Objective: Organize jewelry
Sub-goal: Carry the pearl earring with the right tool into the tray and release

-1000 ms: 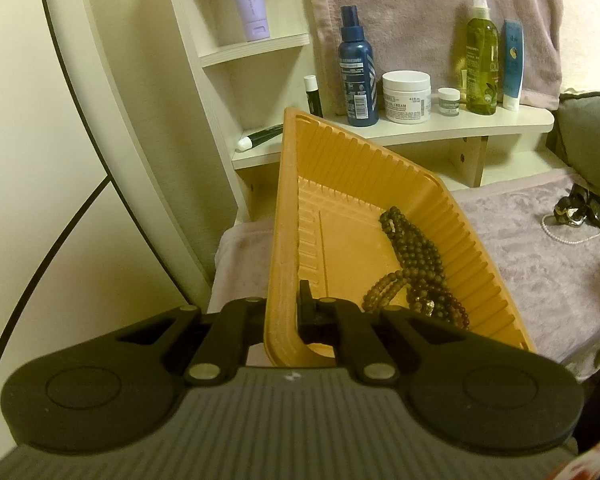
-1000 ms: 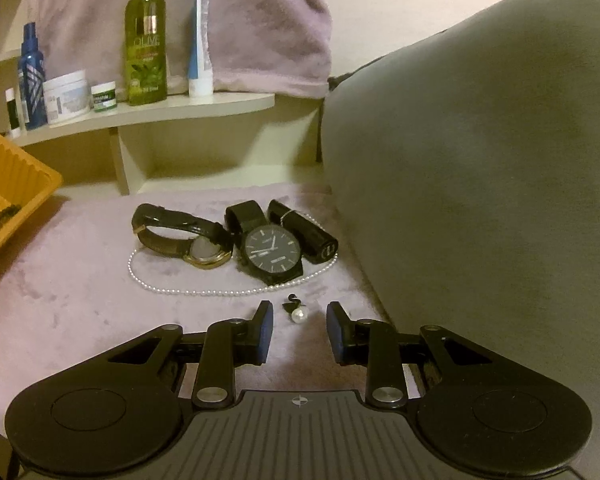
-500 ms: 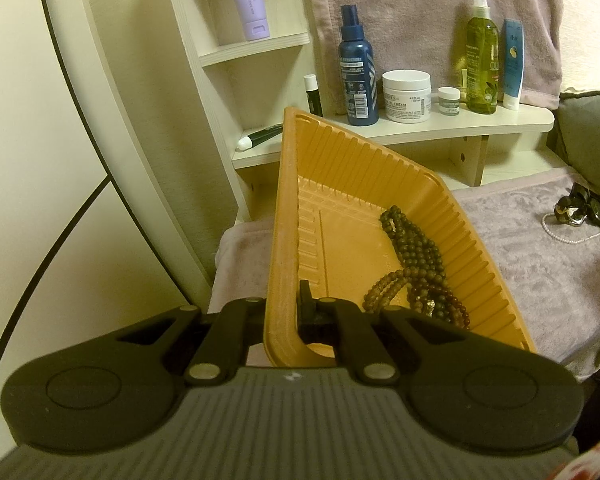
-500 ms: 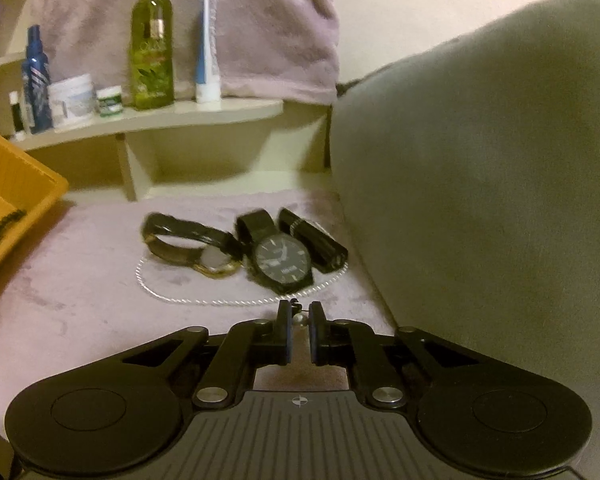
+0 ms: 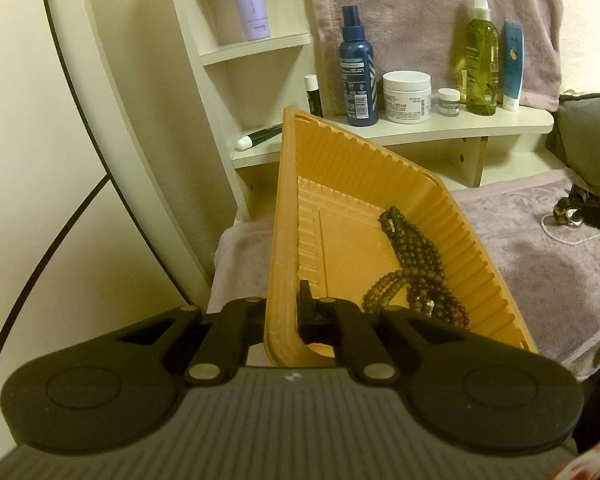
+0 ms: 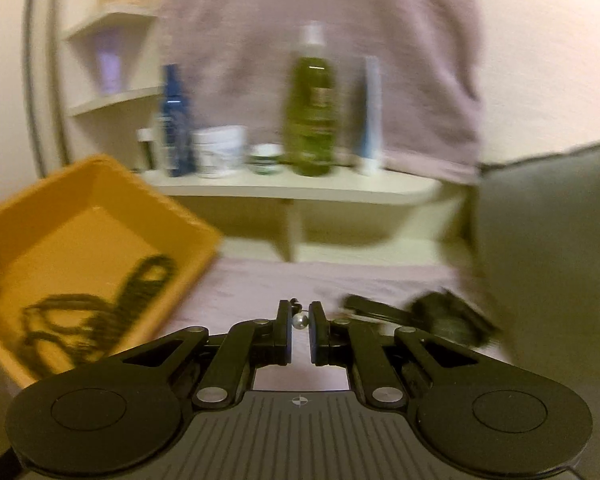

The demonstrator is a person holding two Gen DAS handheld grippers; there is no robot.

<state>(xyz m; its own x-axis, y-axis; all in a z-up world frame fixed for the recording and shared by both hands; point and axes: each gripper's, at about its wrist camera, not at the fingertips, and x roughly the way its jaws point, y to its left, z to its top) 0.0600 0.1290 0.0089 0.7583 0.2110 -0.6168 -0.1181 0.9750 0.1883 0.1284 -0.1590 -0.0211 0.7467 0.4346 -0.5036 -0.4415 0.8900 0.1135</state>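
My left gripper (image 5: 286,300) is shut on the near rim of the orange ribbed tray (image 5: 340,168) and holds it tilted up. Dark bead necklaces (image 5: 414,258) lie in the tray's low right corner. My right gripper (image 6: 299,316) is shut on a small pearl earring (image 6: 300,320), lifted above the mauve towel (image 6: 252,284). In the blurred right wrist view the tray (image 6: 100,196) with the beads (image 6: 112,300) is at the left. The watches (image 6: 440,316) lie on the towel to the right; in the left wrist view the watches (image 5: 580,212) and a pearl strand (image 5: 568,238) lie at the far right.
A cream shelf (image 5: 440,130) behind the tray carries a blue spray bottle (image 5: 358,68), a white jar (image 5: 406,96), a small jar (image 5: 449,102), a green bottle (image 5: 481,60) and a tube (image 5: 513,64). A grey cushion (image 6: 548,248) rises on the right. A towel hangs behind the shelf.
My right gripper closed on the pearl earring, then lifted it off the towel and swung left towards the tray. The left gripper and tray stayed still.
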